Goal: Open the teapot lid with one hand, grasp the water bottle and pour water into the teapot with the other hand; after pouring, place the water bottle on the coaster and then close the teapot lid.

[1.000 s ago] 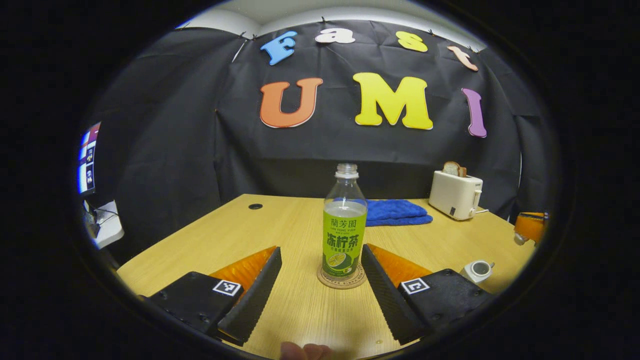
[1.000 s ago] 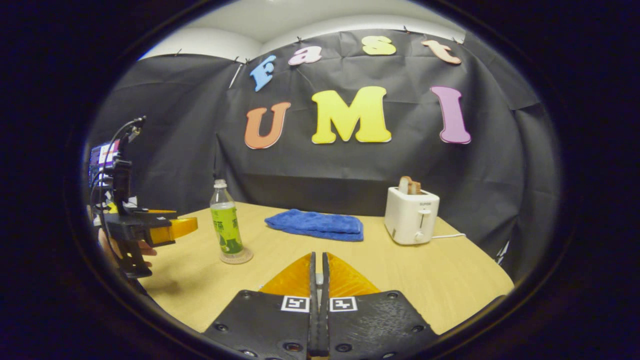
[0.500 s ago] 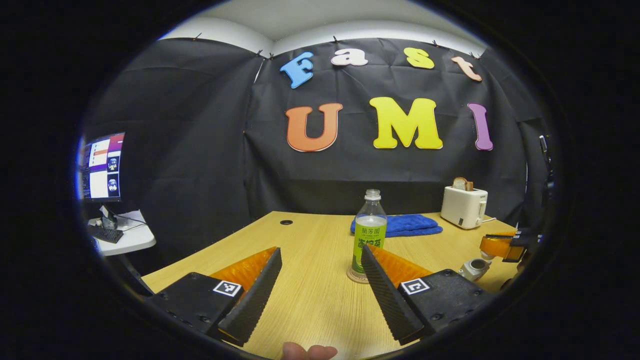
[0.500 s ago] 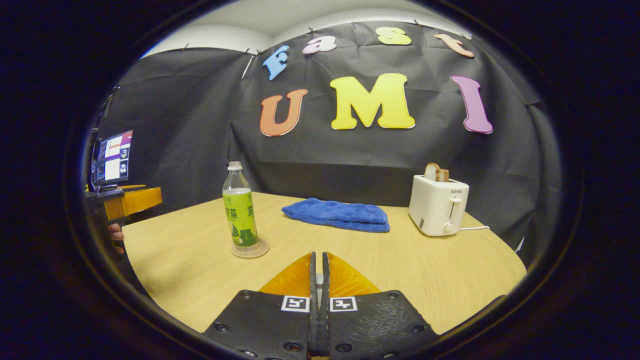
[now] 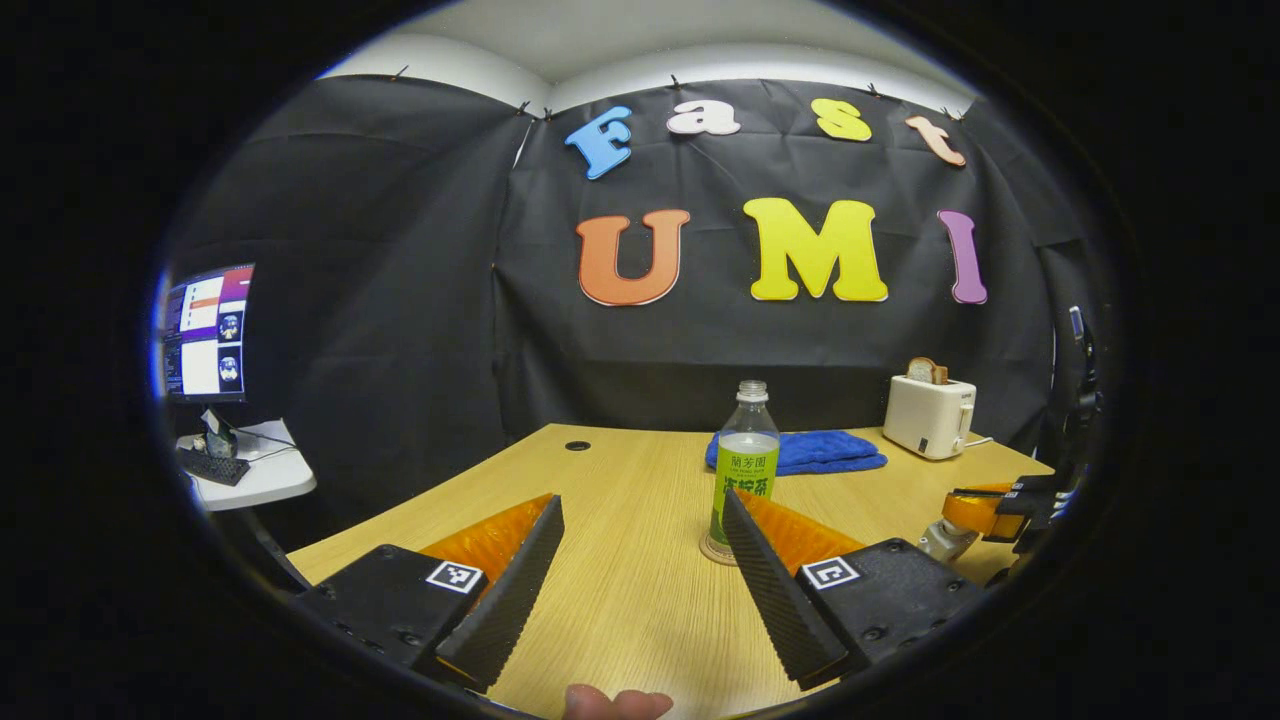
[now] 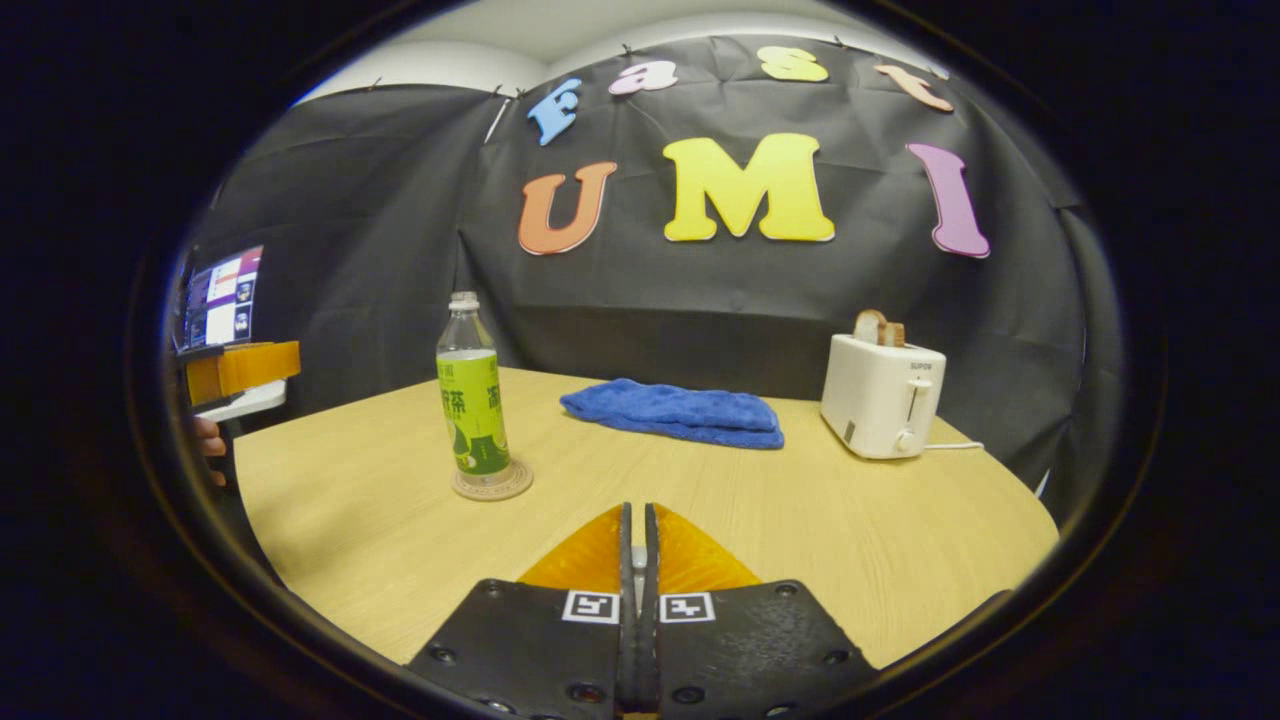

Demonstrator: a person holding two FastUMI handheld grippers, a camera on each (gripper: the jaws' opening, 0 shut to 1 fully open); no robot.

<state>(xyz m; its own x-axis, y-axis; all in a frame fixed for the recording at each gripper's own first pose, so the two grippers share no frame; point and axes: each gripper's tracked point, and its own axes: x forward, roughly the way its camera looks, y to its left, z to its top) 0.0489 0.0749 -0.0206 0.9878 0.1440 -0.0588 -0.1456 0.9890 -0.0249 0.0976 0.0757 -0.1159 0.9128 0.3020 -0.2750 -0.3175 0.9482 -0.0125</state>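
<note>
Green-labelled water bottle [image 6: 471,404] stands upright on its round coaster [image 6: 492,483].

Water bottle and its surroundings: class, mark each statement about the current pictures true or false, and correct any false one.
1. The water bottle stands upright on the coaster. True.
2. The left gripper is shut on the bottle. False: its fingers are spread apart, with the bottle beyond them.
3. The right gripper has its fingers closed together. True.
4. The blue towel lies draped over the toaster. False: it lies flat on the table, apart from the toaster.
5. The toaster holds bread in its slot. True.
</note>
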